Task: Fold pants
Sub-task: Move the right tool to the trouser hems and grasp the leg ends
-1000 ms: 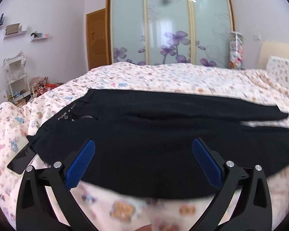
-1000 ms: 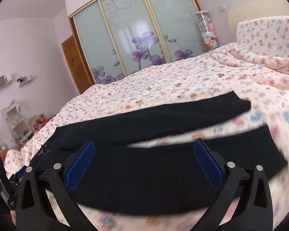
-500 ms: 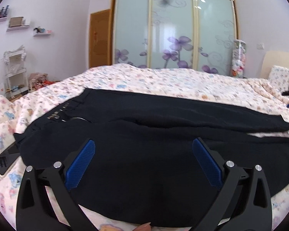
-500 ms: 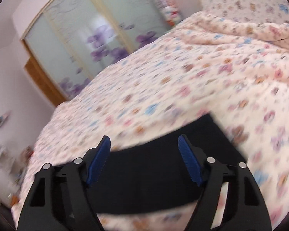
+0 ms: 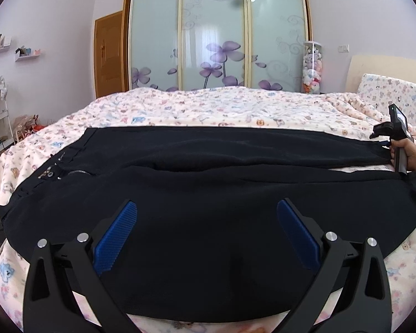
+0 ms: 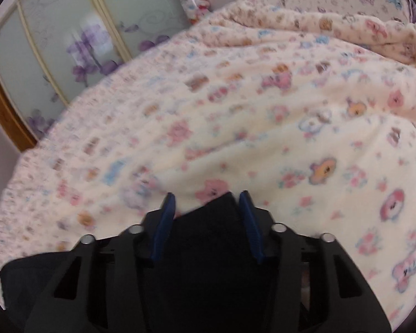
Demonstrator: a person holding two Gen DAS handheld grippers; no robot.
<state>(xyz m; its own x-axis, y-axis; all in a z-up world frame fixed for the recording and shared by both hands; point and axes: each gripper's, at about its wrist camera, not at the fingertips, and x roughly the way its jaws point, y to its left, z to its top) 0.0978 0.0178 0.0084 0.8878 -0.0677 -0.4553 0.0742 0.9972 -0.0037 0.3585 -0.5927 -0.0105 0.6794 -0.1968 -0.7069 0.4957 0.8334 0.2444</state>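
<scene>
The black pants (image 5: 208,183) lie spread flat across the bed (image 5: 208,105), which is covered by a cream blanket printed with small cartoon animals. The waistband, with its zipper (image 5: 80,172) showing, sits at the left of the left wrist view; both legs run toward the right, the far leg parted from the near leg by a narrow gap where the blanket shows through near the hems. The left claw (image 5: 206,231) hovers over the near edge of the near leg, its blue-padded fingers (image 5: 115,240) spread wide with nothing between them. The right claw (image 6: 206,216) is positioned at the hem end of the pants (image 6: 208,249); its blue pads (image 6: 163,227) are drawn in to a narrow gap, with the corner of the dark fabric lying between them. This view is motion-blurred, and I cannot tell whether the pads are actually pinching the cloth. In the left wrist view, the right hand (image 5: 407,152) appears at the far right edge, gripping the black handle of its tool beside the far leg's hem. Behind the bed stands a wardrobe (image 5: 216,36) with frosted sliding doors bearing purple flowers, a wooden door (image 5: 109,55) to its left, and a tall clear cylinder of plush toys (image 5: 312,68) to its right.
</scene>
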